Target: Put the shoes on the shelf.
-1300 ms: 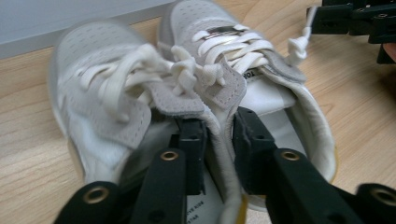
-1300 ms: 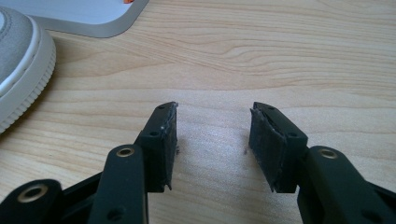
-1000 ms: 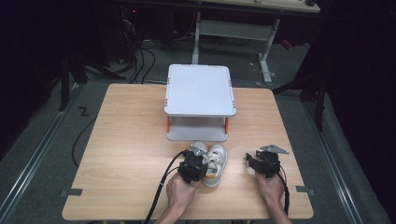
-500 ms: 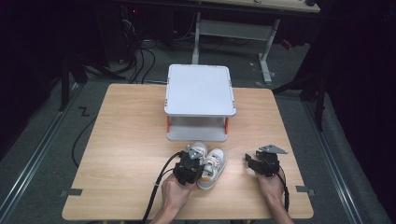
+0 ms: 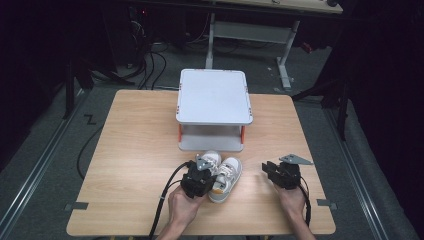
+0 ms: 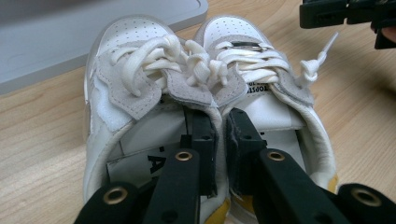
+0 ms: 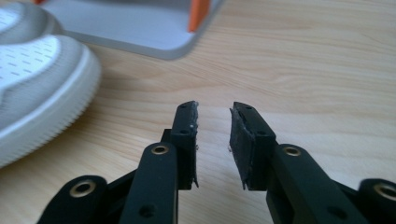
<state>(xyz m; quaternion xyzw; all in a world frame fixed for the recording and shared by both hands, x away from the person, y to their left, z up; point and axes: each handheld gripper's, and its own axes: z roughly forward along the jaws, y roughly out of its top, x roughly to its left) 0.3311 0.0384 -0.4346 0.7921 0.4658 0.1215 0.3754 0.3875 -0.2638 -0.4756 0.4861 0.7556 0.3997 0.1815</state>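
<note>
A pair of small white sneakers (image 5: 227,175) with yellow heels lies side by side on the wooden table (image 5: 135,145), toes toward the white stand. My left gripper (image 5: 199,176) comes in from the heel side. In the left gripper view one jaw sits inside each sneaker, and the left gripper (image 6: 219,122) is shut on the two inner collars, pinching them together below the knotted laces (image 6: 201,63). To the right of the sneakers, my right gripper (image 5: 272,172) rests low over the table. In the right gripper view the right gripper (image 7: 212,114) is open by a small gap with bare wood between its pads. A sneaker toe (image 7: 32,79) lies to its left.
A white two-level stand (image 5: 214,97) with orange legs (image 7: 198,14) sits mid-table just beyond the sneakers. A black cable (image 5: 162,205) trails from the left gripper over the near edge. Bare wood stretches to the left and right of the stand.
The left gripper and the sneakers have shifted a little toward the near edge and to the left. The right gripper has barely moved.
</note>
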